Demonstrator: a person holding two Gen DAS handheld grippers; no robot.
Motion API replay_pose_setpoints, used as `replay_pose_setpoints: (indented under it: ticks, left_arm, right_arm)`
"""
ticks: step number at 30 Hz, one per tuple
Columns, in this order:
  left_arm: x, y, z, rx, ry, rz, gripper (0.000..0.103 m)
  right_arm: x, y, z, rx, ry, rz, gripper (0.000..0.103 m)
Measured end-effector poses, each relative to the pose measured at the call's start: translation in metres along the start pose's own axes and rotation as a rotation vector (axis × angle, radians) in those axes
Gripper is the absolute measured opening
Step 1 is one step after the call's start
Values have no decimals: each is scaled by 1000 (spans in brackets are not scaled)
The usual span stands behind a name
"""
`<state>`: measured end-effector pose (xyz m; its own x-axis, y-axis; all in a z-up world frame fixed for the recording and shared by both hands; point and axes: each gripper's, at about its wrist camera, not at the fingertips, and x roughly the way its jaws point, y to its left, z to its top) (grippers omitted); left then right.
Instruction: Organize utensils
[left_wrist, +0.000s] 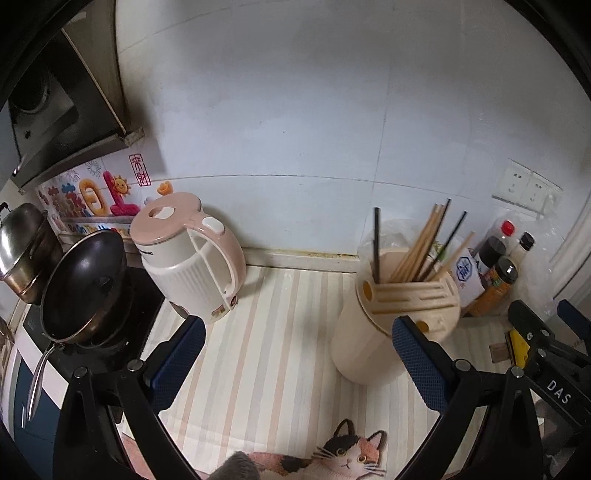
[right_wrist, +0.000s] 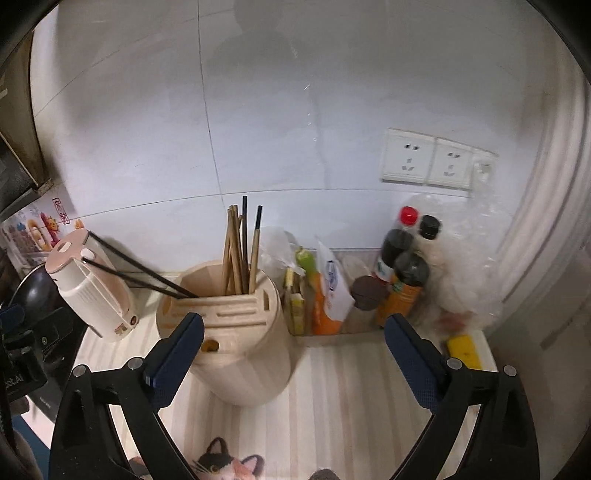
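Observation:
A cream utensil holder (left_wrist: 373, 332) (right_wrist: 240, 354) stands on the striped counter. Several wooden and black chopsticks (left_wrist: 424, 243) (right_wrist: 236, 251) stick up out of it; two black ones (right_wrist: 140, 273) lean far left. My left gripper (left_wrist: 299, 354) is open and empty, with the holder just behind its right finger. My right gripper (right_wrist: 293, 354) is open and empty, its left finger (right_wrist: 173, 362) in front of the holder. The right gripper also shows at the right edge of the left wrist view (left_wrist: 546, 332).
A pink and white kettle (left_wrist: 192, 254) (right_wrist: 92, 288) stands left of the holder. A black wok (left_wrist: 85, 284) and a steel pot (left_wrist: 22, 247) sit on the stove at left. Bottles (right_wrist: 402, 266), packets (right_wrist: 325, 291) and a yellow object (right_wrist: 463, 350) crowd the right corner under wall sockets (right_wrist: 428, 158).

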<state>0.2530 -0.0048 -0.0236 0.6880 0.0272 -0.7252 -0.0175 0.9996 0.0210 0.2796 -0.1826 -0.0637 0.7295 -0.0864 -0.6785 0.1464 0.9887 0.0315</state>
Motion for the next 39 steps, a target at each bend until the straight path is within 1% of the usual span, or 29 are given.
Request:
replay_pose_setpoints:
  ticks: [1,5,8,10,15,18,22,25,28,31,39]
  left_arm:
    - [-5,0,-3,3,-3,1,103]
    - [-40,-2,-14,13,-37,-10,103]
    - [-72,-3,-23,12,-78,-16,103]
    - [-95,-5,-32,8,-105,-15,103]
    - [-149,-10,-58,-2,-139,-17,103]
    - [-172,-14,-73,5,-141,-21,103]
    - [-200,-17,-91,14,-156,-7,103]
    - [-214,-16,-98,11,-144,9,103]
    - [-225,-13,-104,6,-137,26,103]
    - [-230,-10,-105,-3,-128,24,103]
    - [-231,-2,-103,-6,-119,27,103]
  right_arm:
    - [-5,0,-1,3,-3,-5,100]
    - [-49,-5,-15,15,-39,-25,100]
    - [-85,-8,-23,13,-78,-40,103]
    - [-114,-12,-29,9,-110,-38,103]
    - [-175,-19,-47,-7,-154,-37,103]
    - [-202,-24,-61,-7,-152,-23,103]
    - [-239,-32,-80,-2,-159,-25,103]
    - [-260,-37,-90,0,-157,-31,103]
    - [-272,-40,-93,3,-145,-24,103]
    - [-285,-39,-95,-3,-140,-30,103]
    - [-291,-30,-85,-18,-150,-32,103]
